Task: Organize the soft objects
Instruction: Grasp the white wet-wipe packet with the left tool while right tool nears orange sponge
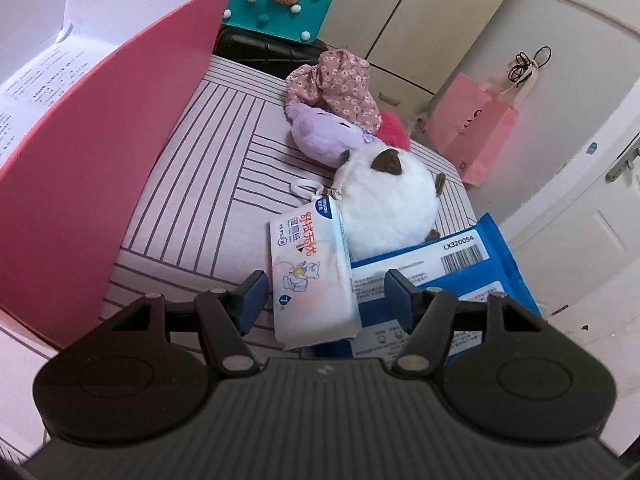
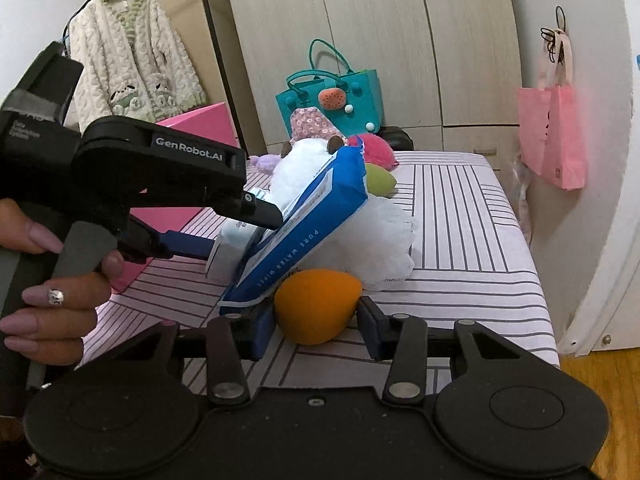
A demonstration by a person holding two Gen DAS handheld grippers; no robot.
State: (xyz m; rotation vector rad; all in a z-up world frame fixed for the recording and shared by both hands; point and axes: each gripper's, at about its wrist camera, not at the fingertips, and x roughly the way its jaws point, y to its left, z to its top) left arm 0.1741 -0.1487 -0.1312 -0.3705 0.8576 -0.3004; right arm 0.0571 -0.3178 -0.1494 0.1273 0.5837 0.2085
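Observation:
My left gripper [image 1: 326,284] is shut across a white tissue pack [image 1: 312,272] and a blue wipes pack [image 1: 460,264] pressed side by side. In the right wrist view the left gripper [image 2: 246,232] holds the blue wipes pack [image 2: 304,232] tilted up, with the tissue pack [image 2: 230,244] against its lower finger. My right gripper [image 2: 317,312] is shut on an orange egg-shaped sponge [image 2: 316,304] low over the striped bed [image 2: 460,220]. Behind lie a white plush [image 1: 384,204], a purple plush [image 1: 324,132], a floral fabric piece [image 1: 340,80] and a green sponge [image 2: 380,180].
An open pink box [image 1: 100,152] stands at the left on the bed. A white mesh puff [image 2: 384,240] and a pink fuzzy ball [image 2: 376,148] lie beside the wipes. A teal bag [image 2: 332,96] sits behind, and a pink paper bag [image 2: 552,132] hangs right. A person's hand [image 2: 52,300] grips the left handle.

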